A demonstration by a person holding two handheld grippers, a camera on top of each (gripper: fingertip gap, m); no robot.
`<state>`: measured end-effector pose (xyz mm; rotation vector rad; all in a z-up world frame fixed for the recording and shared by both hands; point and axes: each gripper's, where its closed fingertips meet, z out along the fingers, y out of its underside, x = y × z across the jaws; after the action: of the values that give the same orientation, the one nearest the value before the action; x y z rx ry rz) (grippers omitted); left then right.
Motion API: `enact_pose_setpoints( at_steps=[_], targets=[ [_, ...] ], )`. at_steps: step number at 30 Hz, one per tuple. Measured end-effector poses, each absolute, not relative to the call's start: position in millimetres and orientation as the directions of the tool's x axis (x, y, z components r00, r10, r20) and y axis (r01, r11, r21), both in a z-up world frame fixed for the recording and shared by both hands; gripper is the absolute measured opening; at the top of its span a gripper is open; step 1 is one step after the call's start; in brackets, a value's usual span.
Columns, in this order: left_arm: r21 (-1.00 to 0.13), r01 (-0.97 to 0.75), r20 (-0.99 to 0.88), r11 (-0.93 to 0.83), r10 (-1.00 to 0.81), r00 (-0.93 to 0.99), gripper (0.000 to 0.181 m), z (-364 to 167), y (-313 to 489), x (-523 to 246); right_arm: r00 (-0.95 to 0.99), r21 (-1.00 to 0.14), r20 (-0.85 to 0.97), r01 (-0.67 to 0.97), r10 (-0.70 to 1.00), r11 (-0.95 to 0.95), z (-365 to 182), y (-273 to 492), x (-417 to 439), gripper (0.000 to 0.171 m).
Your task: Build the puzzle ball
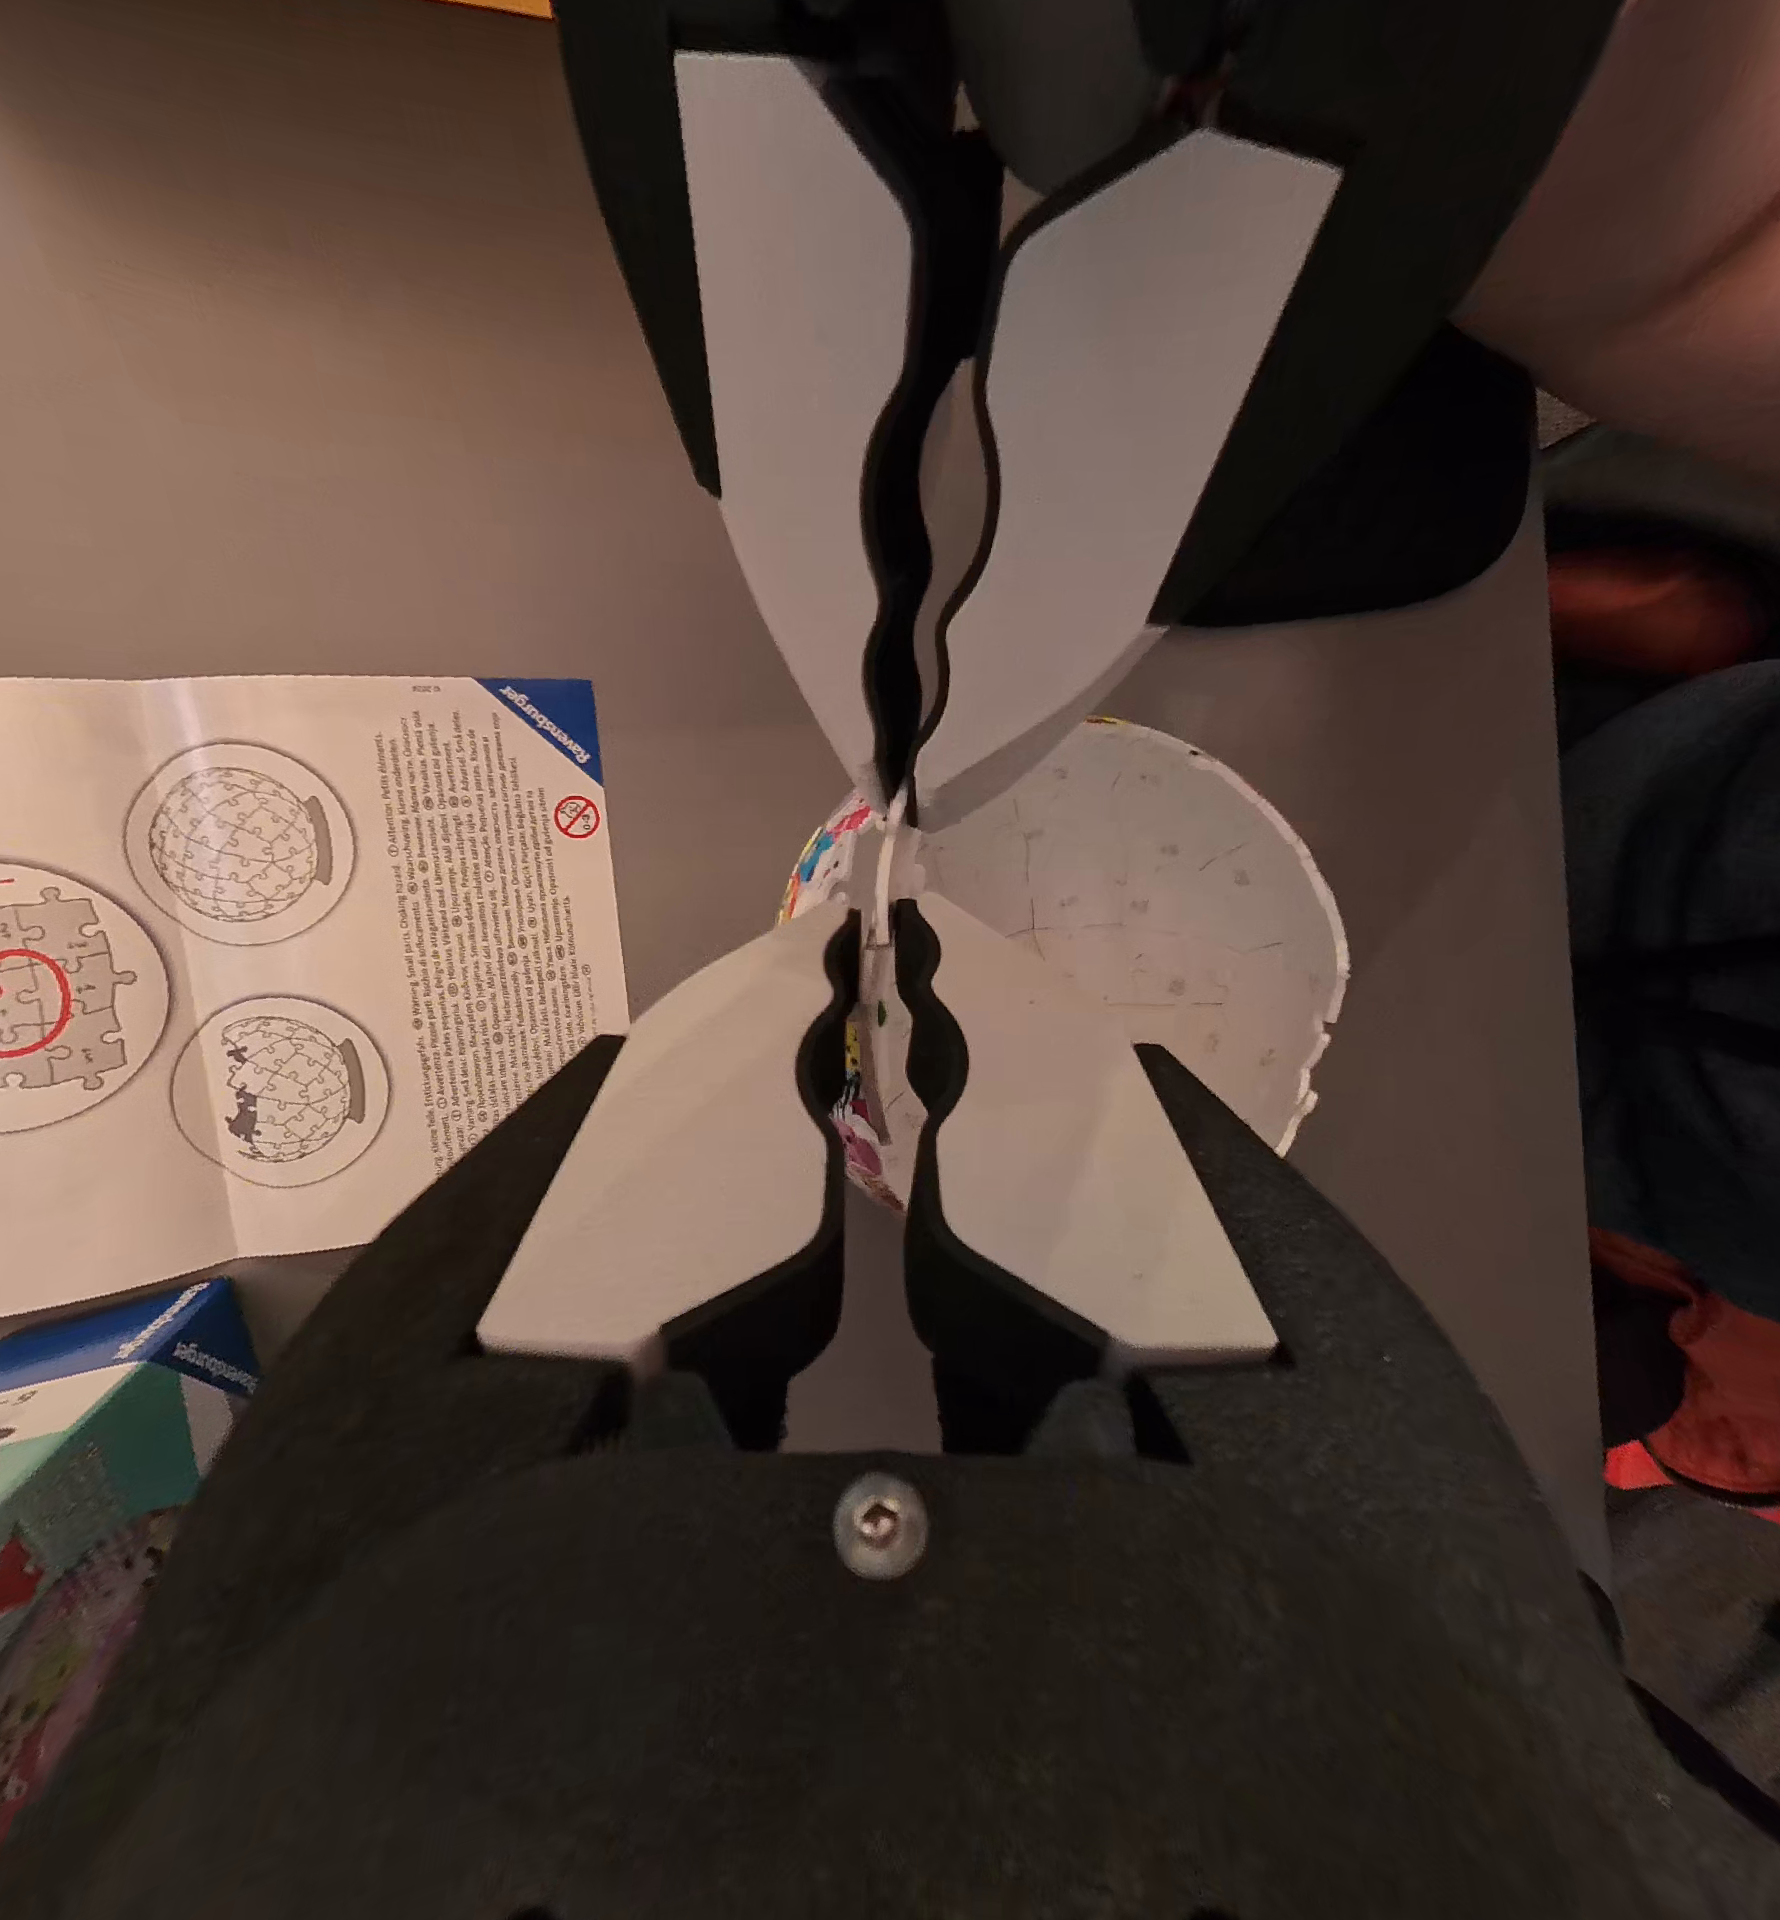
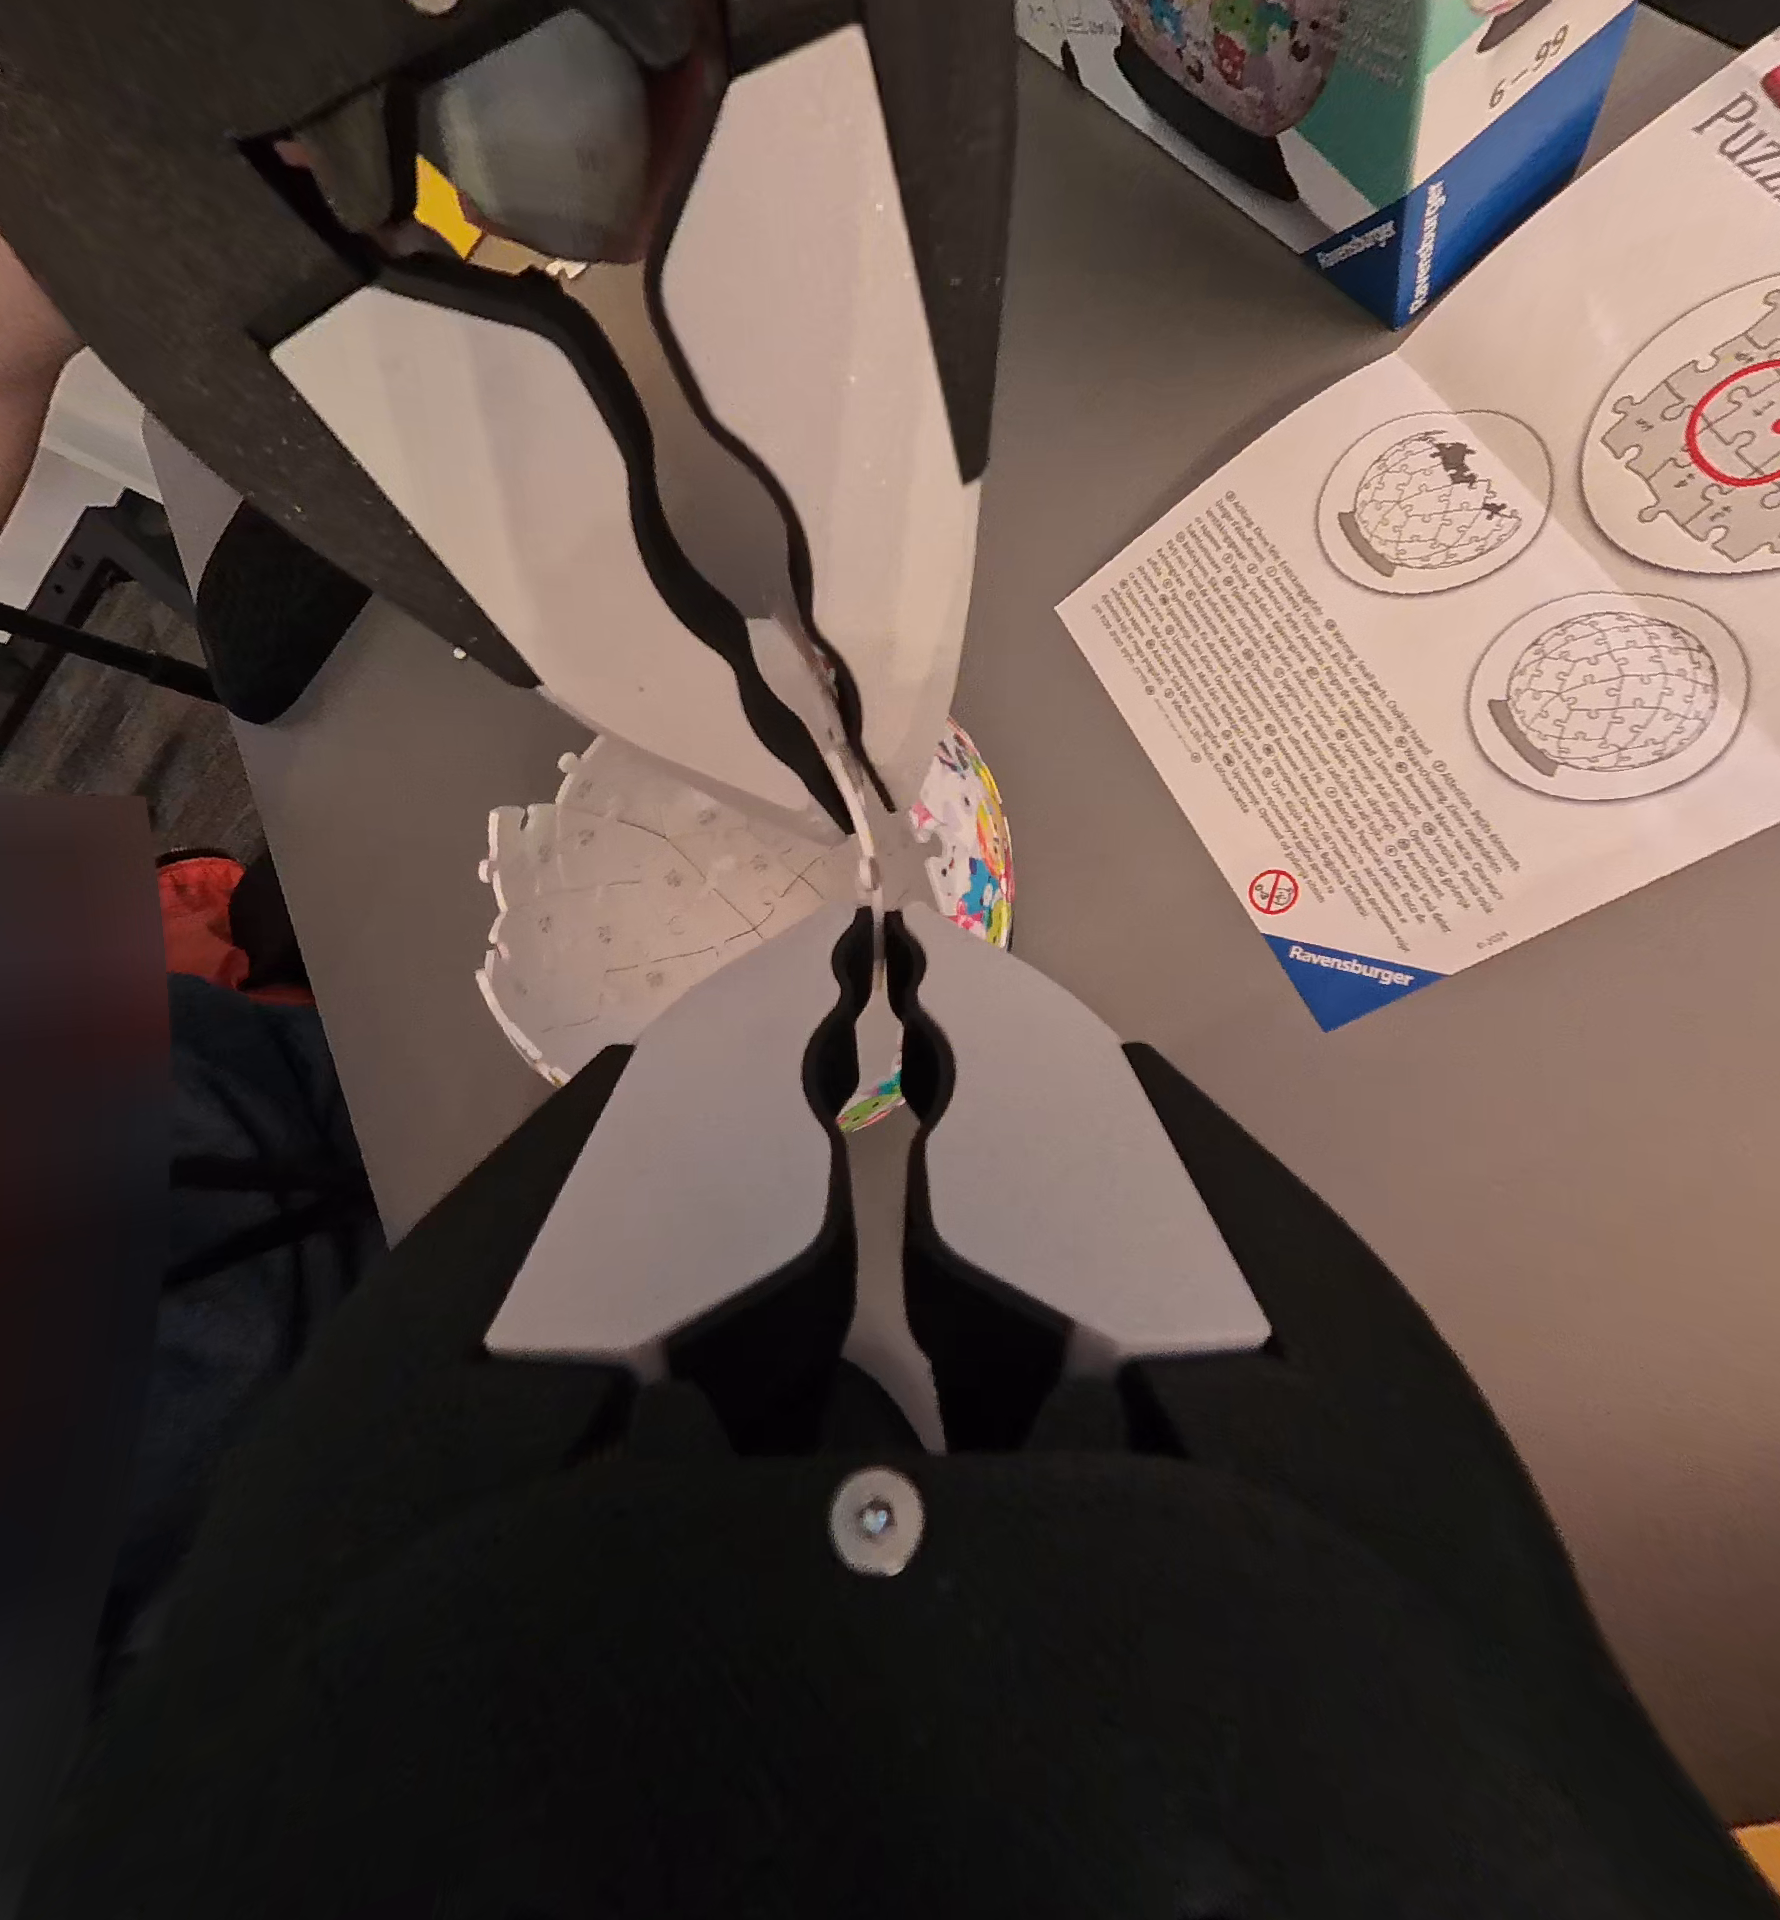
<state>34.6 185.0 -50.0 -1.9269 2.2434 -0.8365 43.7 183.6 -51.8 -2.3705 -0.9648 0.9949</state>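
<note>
Left gripper (image 1: 873, 920): black grainy body, white fingers (image 1: 678, 1122), wavy black pads, one silver screw (image 1: 879, 1527) (hex head).
Right gripper (image 2: 881, 920): same build.

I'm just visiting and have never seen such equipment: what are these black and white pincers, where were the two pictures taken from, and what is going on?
No robot here: a person holds two hand-held grippers, each with a camera looking along its white, black-padded fingers. In the left wrist view, the left gripper is at the bottom and the right gripper reaches in from above; the right wrist view shows the reverse. Both are shut on the rim of a half-built puzzle ball shell, white inside, colourfully printed outside, held over a grey table. On the table lie a folded white instruction leaflet with ball diagrams and a blue and teal puzzle box.
</note>
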Motion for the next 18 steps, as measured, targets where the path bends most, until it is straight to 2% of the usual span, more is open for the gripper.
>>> enact_pose_setpoints(
  at_steps=[10,18],
  targets=[
    [-0.449,-0.884,0.233,0.125,-0.939,-0.251,0.002,-52.3,187.5,34.5,0.529,-0.585,-0.437,0.447,0.728,-0.676,-54.4,186.7,44.0,0.004],
    [-0.465,-0.879,0.252,0.101,-0.937,-0.241,0.002,-51.5,187.5,33.4,0.526,-0.593,-0.44,0.438,0.728,-0.675,-53.2,187.6,42.3,0.004]
  ],
)
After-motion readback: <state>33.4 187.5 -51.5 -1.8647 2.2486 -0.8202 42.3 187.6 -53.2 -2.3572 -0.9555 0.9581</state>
